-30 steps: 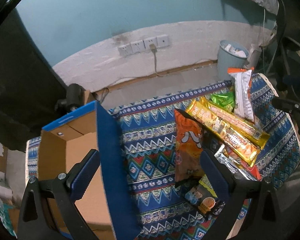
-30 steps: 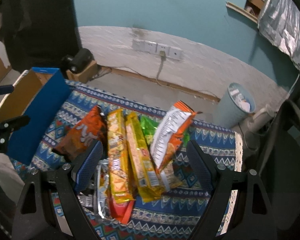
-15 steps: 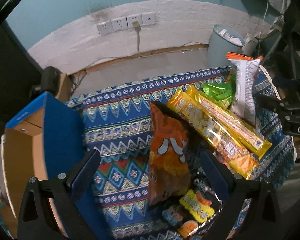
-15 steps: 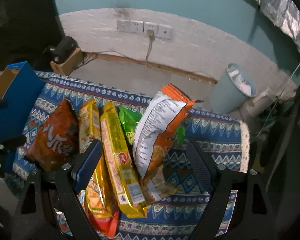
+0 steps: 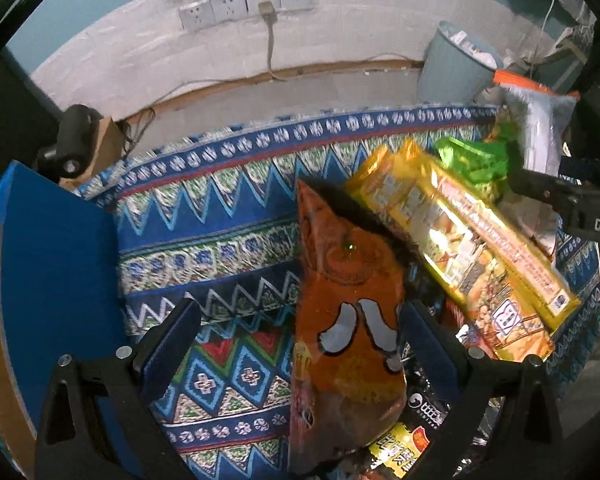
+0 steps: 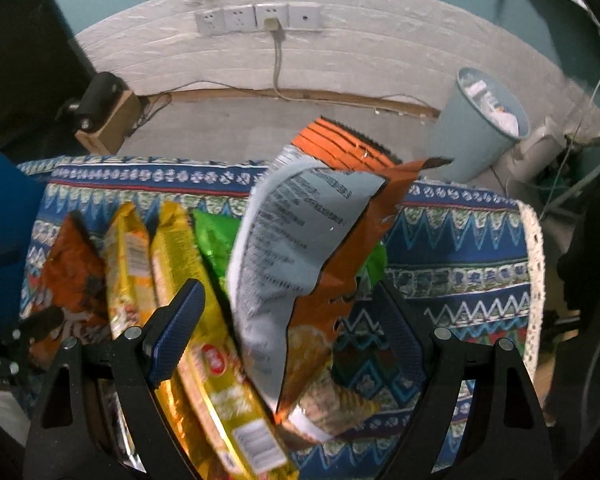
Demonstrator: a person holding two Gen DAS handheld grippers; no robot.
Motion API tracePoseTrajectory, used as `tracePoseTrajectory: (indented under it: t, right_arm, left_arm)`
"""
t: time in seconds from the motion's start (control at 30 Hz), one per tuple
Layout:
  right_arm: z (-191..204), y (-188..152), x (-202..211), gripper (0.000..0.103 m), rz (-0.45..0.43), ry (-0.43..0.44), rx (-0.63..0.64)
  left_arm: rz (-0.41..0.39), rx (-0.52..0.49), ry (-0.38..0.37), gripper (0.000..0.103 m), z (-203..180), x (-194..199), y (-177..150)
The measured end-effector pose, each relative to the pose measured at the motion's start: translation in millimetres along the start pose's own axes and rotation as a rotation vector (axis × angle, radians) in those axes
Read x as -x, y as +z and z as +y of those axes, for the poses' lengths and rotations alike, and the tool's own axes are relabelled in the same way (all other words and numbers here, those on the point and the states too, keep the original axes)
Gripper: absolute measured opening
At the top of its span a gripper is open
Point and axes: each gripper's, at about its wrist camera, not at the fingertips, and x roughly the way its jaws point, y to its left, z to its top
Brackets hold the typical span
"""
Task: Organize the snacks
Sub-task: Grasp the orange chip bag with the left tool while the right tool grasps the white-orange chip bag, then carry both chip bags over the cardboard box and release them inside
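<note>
Your left gripper (image 5: 296, 344) has its fingers apart around the orange snack bag (image 5: 348, 344) low in the frame's centre. Your right gripper (image 6: 288, 320) is spread too, straddling the grey-backed bag (image 6: 292, 248) on the patterned worktop (image 6: 460, 248). The blue box (image 5: 56, 264) sits at left.

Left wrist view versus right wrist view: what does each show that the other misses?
Only the left wrist view shows the black snack packet with yellow label under the orange crisp bag. Only the right shows the cloth's white lace edge. Both show the two long yellow biscuit packs, green packet, grey-backed orange bag, blue cardboard box and pale blue waste bin.
</note>
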Motion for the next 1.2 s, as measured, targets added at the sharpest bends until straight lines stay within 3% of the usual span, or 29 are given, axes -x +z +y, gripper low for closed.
tracePoseTrajectory:
  t: [0.13,0.17,0.2,0.23,0.27,0.33,0.43,0.5,0.93,1.2]
  right_arm:
    - [1,-3,-12,0.083,0.026,0.004,0.004]
    - [2,-4,-13,0.077,0.028,0.002,0.011]
    - [2,-5,-15,0.066,0.030,0.003,0.016]
    - [2,-6,-16,0.062,0.034,0.001,0.022]
    - [2,-8,-16,0.061,0.033,0.001,0.028]
    - [3,-10,-16,0.059,0.028,0.005,0.039]
    - [3,-11,-10,0.053,0.010,-0.004,0.056]
    - [3,-13,-6,0.046,-0.007,-0.018,0.067]
    - [19,-15,46,0.045,-0.119,-0.031,0.112]
    - [37,-21,74,0.045,-0.166,0.011,0.128]
  left_arm:
    - [0.025,0.006,-0.016,0.101,0,-13,-2]
    - [0.025,0.005,-0.020,0.100,0,-15,-2]
    - [0.023,0.004,-0.026,0.092,-1,-16,-4]
    - [0.025,0.005,-0.046,0.083,-1,-17,-4]
    - [0.033,0.010,-0.074,0.078,-2,-18,-5]
    - [0.039,0.025,-0.107,0.058,-1,-19,-7]
    - [0.029,0.026,-0.102,0.050,-4,-16,-10]
    - [0.019,0.018,-0.079,0.048,-6,-11,-12]
    - [-0.117,0.052,-0.021,0.048,3,41,-21]
    - [-0.209,0.028,0.001,0.048,1,83,-26]
